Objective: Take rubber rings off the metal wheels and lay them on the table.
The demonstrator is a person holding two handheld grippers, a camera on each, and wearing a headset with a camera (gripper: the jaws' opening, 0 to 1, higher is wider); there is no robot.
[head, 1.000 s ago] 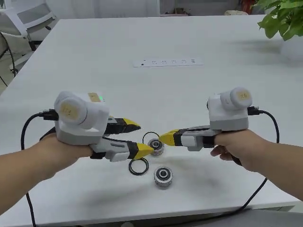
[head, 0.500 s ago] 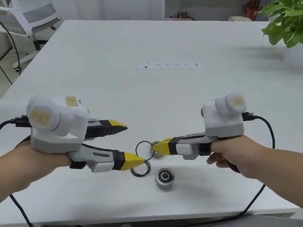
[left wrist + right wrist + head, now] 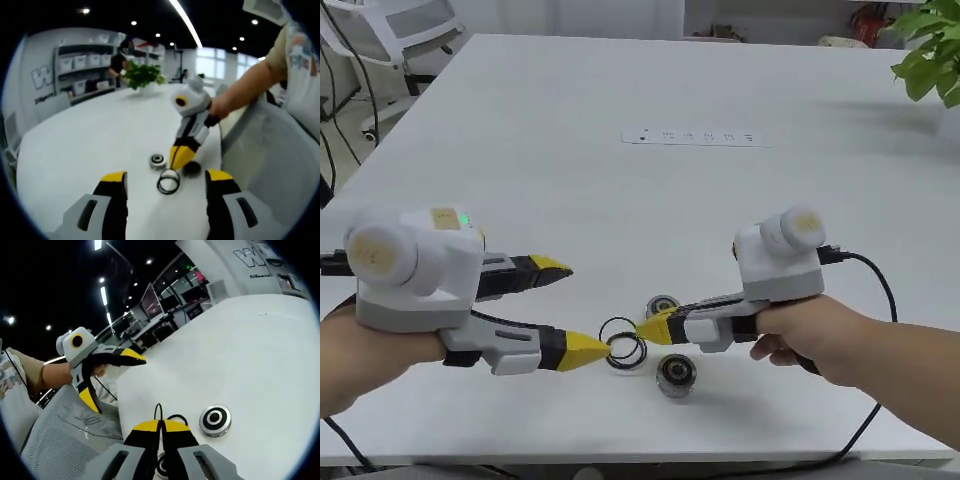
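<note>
Rubber has come free of its wheel. The left gripper (image 3: 582,308) has drawn back, jaws spread and empty. The right gripper (image 3: 644,328), clenched on 1 ring (image 3: 617,320), has lowered it from the farther wheel (image 3: 663,305) onto the ring already lying (image 3: 627,365) on the table (image 3: 620,200), so letting go looks like the next step. The nearest wheel (image 3: 676,372) is a squat, bright metal disc with a dark centre; whether it wears a ring I cannot tell. Both rings are thin, black, limp hoops, and the tabletop is smooth matte white.

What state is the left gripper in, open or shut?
Open: the left gripper has its two yellow-tipped jaws spread wide apart, gripping nothing.
</note>
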